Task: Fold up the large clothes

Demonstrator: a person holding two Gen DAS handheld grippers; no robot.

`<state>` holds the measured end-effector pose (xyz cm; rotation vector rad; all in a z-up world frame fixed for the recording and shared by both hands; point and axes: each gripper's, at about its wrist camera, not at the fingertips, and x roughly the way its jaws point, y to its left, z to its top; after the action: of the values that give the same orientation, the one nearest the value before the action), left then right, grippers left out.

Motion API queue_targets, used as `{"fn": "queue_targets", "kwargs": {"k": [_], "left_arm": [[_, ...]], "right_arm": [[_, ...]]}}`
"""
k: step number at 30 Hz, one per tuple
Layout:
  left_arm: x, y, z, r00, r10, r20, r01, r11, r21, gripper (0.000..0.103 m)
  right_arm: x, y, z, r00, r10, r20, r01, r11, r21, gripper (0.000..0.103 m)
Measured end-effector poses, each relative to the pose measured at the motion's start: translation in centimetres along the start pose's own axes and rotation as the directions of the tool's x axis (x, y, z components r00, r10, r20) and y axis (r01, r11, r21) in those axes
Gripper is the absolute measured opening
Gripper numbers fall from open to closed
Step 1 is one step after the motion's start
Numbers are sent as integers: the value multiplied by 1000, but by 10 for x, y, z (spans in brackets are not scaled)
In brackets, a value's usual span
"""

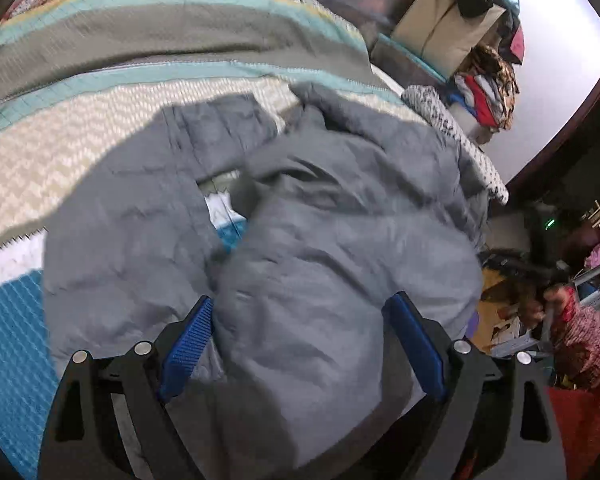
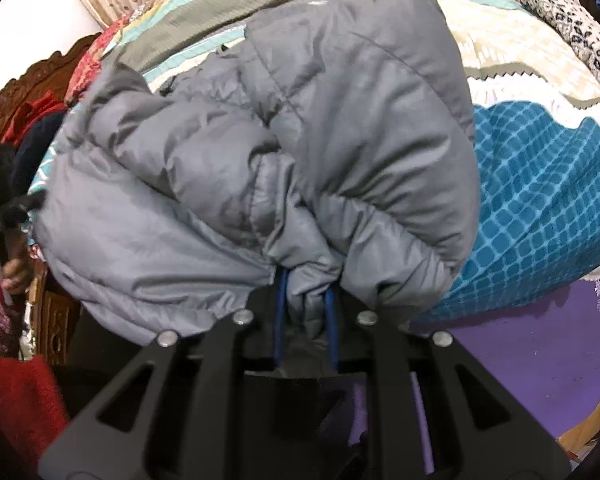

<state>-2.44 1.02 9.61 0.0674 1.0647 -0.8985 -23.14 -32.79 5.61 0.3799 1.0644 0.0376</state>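
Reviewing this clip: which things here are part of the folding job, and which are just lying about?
Job: grey puffer jacket; right gripper, shut on its fabric; left gripper, open around a puffy fold.

Lying about: patterned bedspread; black-and-white spotted cloth; clothes pile; purple mat.

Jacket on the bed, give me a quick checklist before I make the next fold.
1. Right gripper pinching the jacket: ok, blue fingers closed on a bunch of grey fabric.
2. Left gripper gripping: not ok, jaws wide open with the jacket bulging between them.
3. Jacket lying flat: not ok, bunched and puffy in both views.
4. Jacket fully on the bed: cannot tell, its near edge is hidden by the grippers.
5. Room on the bed for folding: ok, bare blanket beside the jacket.
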Motion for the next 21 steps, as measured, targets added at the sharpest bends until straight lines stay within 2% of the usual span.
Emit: {"fn": "queue_targets", "kwargs": {"k": [3, 4, 5, 7, 8, 10, 12, 13, 15, 16, 18, 19, 20, 21], "left_arm": [[4, -9, -15, 999, 46, 16, -46, 999, 18, 44], [1, -11, -20, 998, 55, 28, -55, 998, 18, 38], [-3, -13, -25, 997, 59, 46, -60, 998, 18, 36], [-11, -12, -28, 995, 66, 68, -67, 998, 11, 32], [-15, -11, -29, 995, 71, 72, -72, 997, 4, 31], [-21, -12, -28, 992, 90, 87, -90, 996, -3, 25], [-32, -12, -26, 988, 106, 113, -106, 994, -1, 22], [-34, -13, -25, 986, 112, 123, -112, 994, -1, 20], [-37, -14, -25, 982, 132, 137, -132, 991, -3, 17], [-37, -14, -25, 980, 142, 137, -142, 990, -5, 14], [-39, -14, -26, 977, 158, 144, -158, 987, -9, 5], [-41, -15, -25, 974, 167, 152, -168, 986, -11, 0], [-43, -17, -23, 971, 178, 162, -178, 984, -15, 0], [-46, -19, -20, 966, 193, 174, -193, 981, -20, 0]], "right_arm": [[-37, 6, 12, 996, 35, 82, -33, 999, -27, 22], [-47, 10, 16, 994, 33, 107, -27, 998, -50, 36], [-54, 14, 20, 992, 24, 126, -15, 997, -73, 54], [-66, 26, 31, 985, -25, 172, 52, 987, -152, 66], [-68, 34, 40, 982, -49, 184, 88, 975, -205, 67], [-67, 42, 55, 981, -60, 183, 109, 958, -265, 67], [-58, 47, 70, 984, -50, 169, 103, 942, -319, 74], [-51, 48, 74, 988, -44, 149, 93, 936, -340, 79], [-24, 46, 77, 997, -45, 61, 64, 927, -371, 80], [-12, 42, 76, 997, -70, 28, 76, 922, -379, 80], [10, 37, 72, 995, -88, -55, 60, 919, -390, 46], [13, 37, 71, 995, -74, -73, 40, 924, -380, 21], [6, 41, 74, 997, -48, -57, 24, 932, -362, 12], [-3, 46, 76, 999, -39, -13, 32, 929, -368, 10]]}}
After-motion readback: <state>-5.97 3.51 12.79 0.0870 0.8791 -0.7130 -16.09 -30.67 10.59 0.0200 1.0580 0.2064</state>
